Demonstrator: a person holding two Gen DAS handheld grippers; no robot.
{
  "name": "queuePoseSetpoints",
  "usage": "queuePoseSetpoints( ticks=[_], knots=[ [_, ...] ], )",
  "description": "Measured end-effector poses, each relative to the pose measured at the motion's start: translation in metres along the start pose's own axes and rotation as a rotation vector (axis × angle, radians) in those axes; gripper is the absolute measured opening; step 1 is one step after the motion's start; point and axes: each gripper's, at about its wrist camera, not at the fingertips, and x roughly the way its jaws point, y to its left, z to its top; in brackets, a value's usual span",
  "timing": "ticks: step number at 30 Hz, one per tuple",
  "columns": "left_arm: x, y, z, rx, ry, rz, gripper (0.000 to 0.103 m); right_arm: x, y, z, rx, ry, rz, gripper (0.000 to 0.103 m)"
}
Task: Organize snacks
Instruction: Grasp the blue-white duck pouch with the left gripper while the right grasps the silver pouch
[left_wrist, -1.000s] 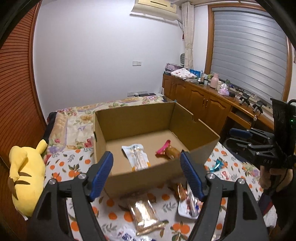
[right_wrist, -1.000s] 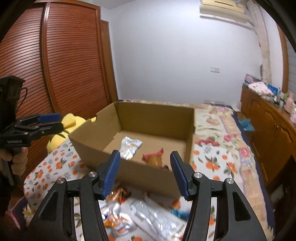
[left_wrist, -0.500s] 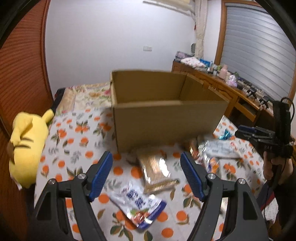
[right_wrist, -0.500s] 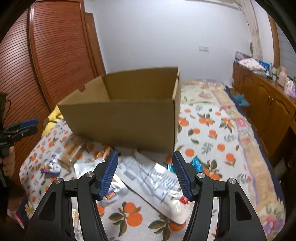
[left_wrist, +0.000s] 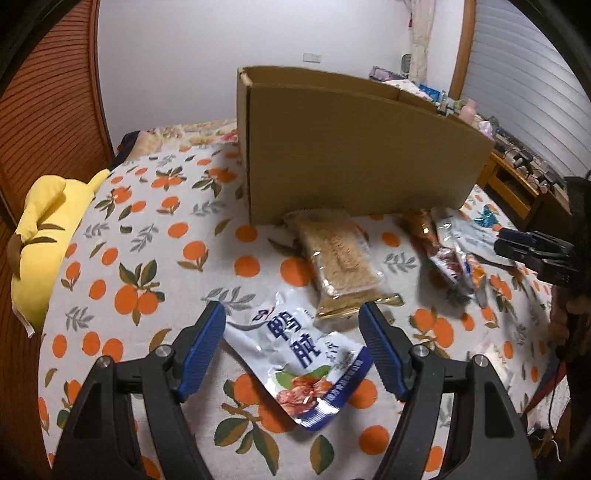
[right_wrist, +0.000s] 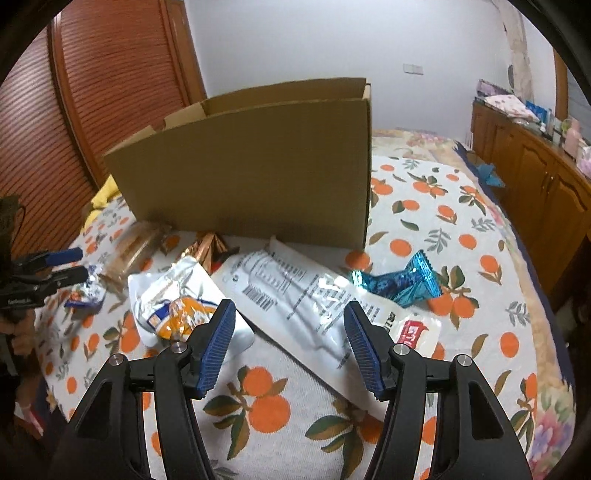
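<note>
- Hovering my left gripper (left_wrist: 291, 343) over a blue-white pouch (left_wrist: 299, 360) on the bedspread (left_wrist: 147, 258); jaws stand apart, nothing between the pads, pouch lying flat below them.
- My right gripper (right_wrist: 288, 338) likewise gapes, empty, above a long white packet (right_wrist: 314, 295) that lies partly across an orange-white bag (right_wrist: 177, 302).
- The box (right_wrist: 258, 166) stands upright just beyond the loose snacks; from this low angle I cannot see its inside.
- Other snacks near its base: a clear biscuit pack (left_wrist: 340, 258), a teal wrapper (right_wrist: 399, 282), a copper wrapper (right_wrist: 207, 245).
- Risk: both targets are thin, slick film lying flat on soft cloth. Pads closing too high would skate off; closing too low could pinch the bedspread with the pouch.
- Risk: the white packet overlaps the orange-white bag, so lifting it may drag that bag along.
- Risk: the box wall is tall and close; a low carry could strike the rim and shove the box.
- Judgement: the pick step is about to begin; most snacks remain outside.
</note>
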Motion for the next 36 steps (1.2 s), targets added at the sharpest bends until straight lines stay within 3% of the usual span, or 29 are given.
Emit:
queuePoseSetpoints(
  ticks=[9,16,23,36],
  knots=[
    [0.015,0.008,-0.009,-0.018,0.058,0.032,0.075,0.008,0.001,-0.005,-0.027,0.021,-0.025,0.063],
    [0.012,0.008,-0.014,0.01,0.043,0.043,0.075,0.003,0.016,-0.002,-0.03,-0.002,0.025,0.063],
    [0.007,0.015,-0.018,0.003,0.021,0.038,0.061,0.011,0.053,0.002,-0.109,0.028,0.106,0.063],
    [0.007,0.016,-0.019,-0.002,0.013,0.033,0.062,0.036,0.07,0.002,-0.17,0.103,0.113,0.065]
  ],
)
